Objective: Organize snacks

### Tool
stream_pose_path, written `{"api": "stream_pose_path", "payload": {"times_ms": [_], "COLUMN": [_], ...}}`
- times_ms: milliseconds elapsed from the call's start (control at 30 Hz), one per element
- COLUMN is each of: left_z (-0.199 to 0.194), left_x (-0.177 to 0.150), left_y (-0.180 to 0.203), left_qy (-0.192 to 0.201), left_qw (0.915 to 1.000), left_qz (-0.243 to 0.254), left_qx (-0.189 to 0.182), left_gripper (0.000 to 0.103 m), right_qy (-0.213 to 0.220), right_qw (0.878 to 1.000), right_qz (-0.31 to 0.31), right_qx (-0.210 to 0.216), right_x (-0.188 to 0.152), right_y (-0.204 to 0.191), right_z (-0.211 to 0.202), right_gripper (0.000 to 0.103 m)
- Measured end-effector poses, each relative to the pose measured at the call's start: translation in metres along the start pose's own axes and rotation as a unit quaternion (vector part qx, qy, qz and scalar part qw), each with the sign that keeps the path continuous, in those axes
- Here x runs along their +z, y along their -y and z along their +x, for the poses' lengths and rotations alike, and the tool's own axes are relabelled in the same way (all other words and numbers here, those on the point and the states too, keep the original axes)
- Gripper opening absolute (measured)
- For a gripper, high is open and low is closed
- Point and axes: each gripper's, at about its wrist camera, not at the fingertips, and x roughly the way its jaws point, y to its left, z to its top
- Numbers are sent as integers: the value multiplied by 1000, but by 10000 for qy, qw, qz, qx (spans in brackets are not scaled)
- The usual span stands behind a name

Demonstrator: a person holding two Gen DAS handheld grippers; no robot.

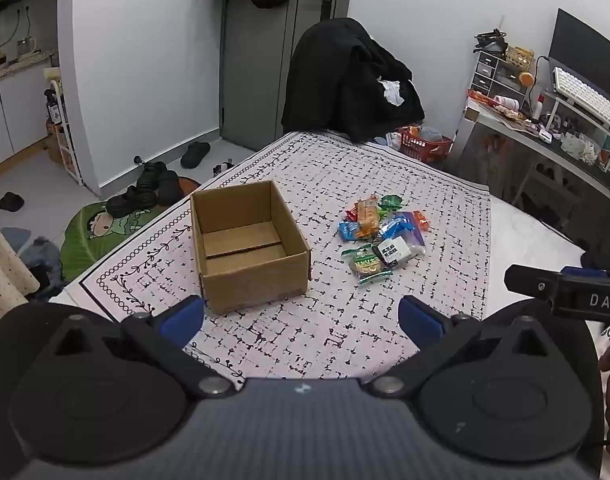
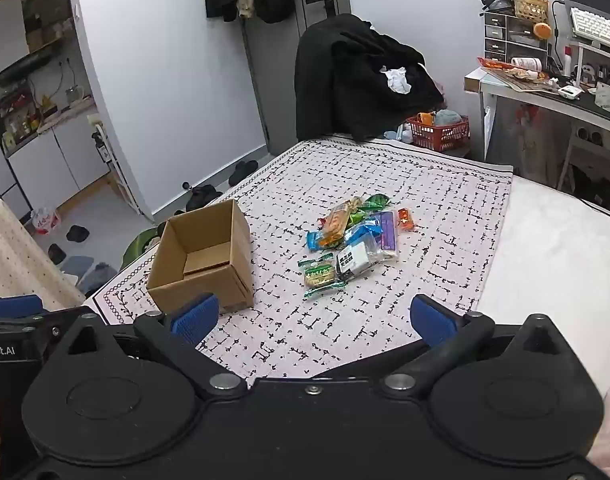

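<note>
An open cardboard box [image 1: 249,246] [image 2: 203,258] stands empty on the patterned cloth [image 1: 345,320] [image 2: 305,332]. To its right lies a small heap of wrapped snacks [image 1: 381,232] [image 2: 355,240]: orange, blue, green and purple packets, with a green-wrapped biscuit [image 1: 367,266] [image 2: 320,274] nearest me. My left gripper [image 1: 301,318] hovers open over the near cloth, in front of the box and the heap, with nothing between its blue pads. My right gripper [image 2: 313,320] is likewise open and holds nothing, a short way before the snacks.
A chair draped with black clothes [image 1: 349,80] [image 2: 361,76] stands at the table's far edge, beside a red basket [image 1: 425,146] [image 2: 439,132]. A cluttered desk [image 1: 545,120] [image 2: 553,80] is at the right. Shoes [image 1: 145,196] lie on the floor at the left.
</note>
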Motion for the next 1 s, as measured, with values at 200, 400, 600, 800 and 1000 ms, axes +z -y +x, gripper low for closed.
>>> {"api": "stream_pose_path", "payload": {"times_ms": [200, 400, 600, 800, 1000], "left_z": [3, 1, 2, 2, 2], "left_x": [2, 1, -1, -1, -2], "left_y": [-6, -2, 4, 5, 5], "left_qy": [-62, -97, -76, -74, -64], "left_qw": [10000, 9999, 10000, 10000, 10000], "left_qz": [-47, -25, 18, 5, -10], "left_qx": [-38, -27, 18, -2, -11], "left_gripper": [103, 103, 103, 103, 103], "right_qy": [-5, -9, -34, -60, -80], "right_qw": [10000, 9999, 9999, 9999, 9999], "right_qz": [-67, -82, -90, -97, -103], "right_qx": [-20, -64, -66, -65, -72], "right_x": [-1, -1, -2, -3, -3], "right_y": [0, 1, 1, 1, 1], "right_z": [-2, -6, 1, 0, 0], "right_gripper": [103, 103, 103, 103, 103]}}
